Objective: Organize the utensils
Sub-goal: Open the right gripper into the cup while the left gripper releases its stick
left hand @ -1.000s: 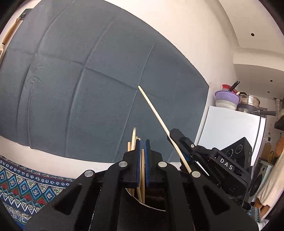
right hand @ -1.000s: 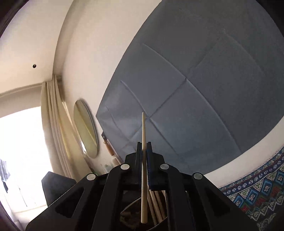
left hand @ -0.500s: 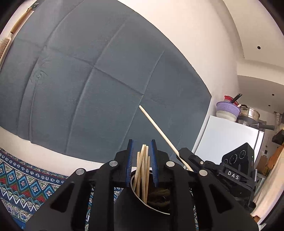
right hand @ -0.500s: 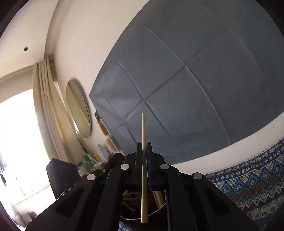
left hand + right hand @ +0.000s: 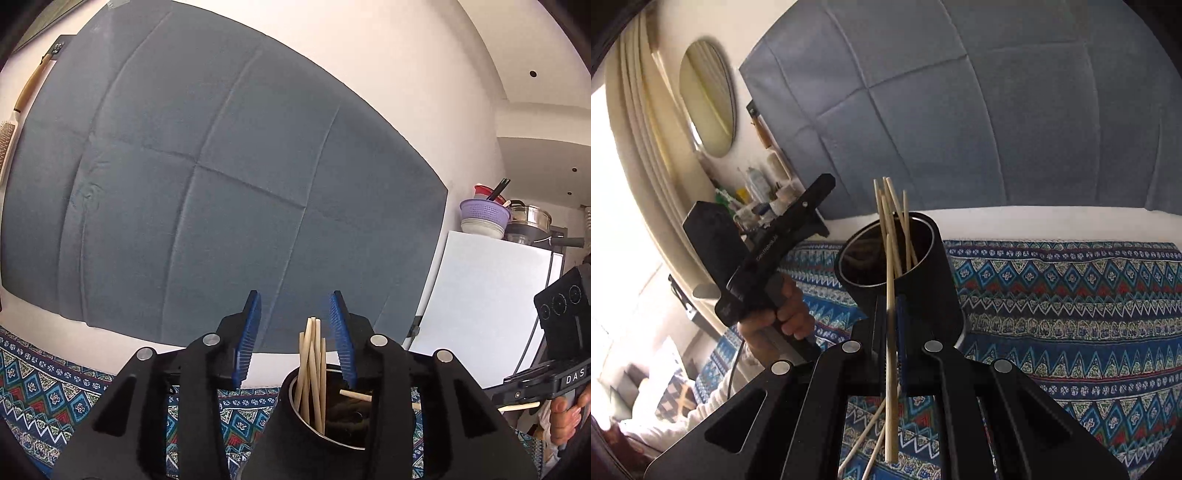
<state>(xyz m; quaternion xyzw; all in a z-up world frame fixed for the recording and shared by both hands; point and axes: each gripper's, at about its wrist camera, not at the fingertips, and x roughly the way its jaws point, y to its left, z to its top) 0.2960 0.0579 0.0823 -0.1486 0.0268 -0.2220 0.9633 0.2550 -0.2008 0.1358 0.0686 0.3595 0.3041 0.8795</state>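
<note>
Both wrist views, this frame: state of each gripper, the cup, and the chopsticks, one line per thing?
left gripper: fingers opening, nothing pressed between them.
right gripper: shut on one chopstick.
held chopstick: clamped, tip pointing toward the cup.
black cup: upright on the patterned cloth, holding chopsticks.
chopsticks in cup: standing, leaning together.
loose chopsticks: lying on the cloth.

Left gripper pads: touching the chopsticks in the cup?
Apart. In the left wrist view the left gripper is opening; clear gaps separate both blue pads from the chopsticks standing in the black cup.
</note>
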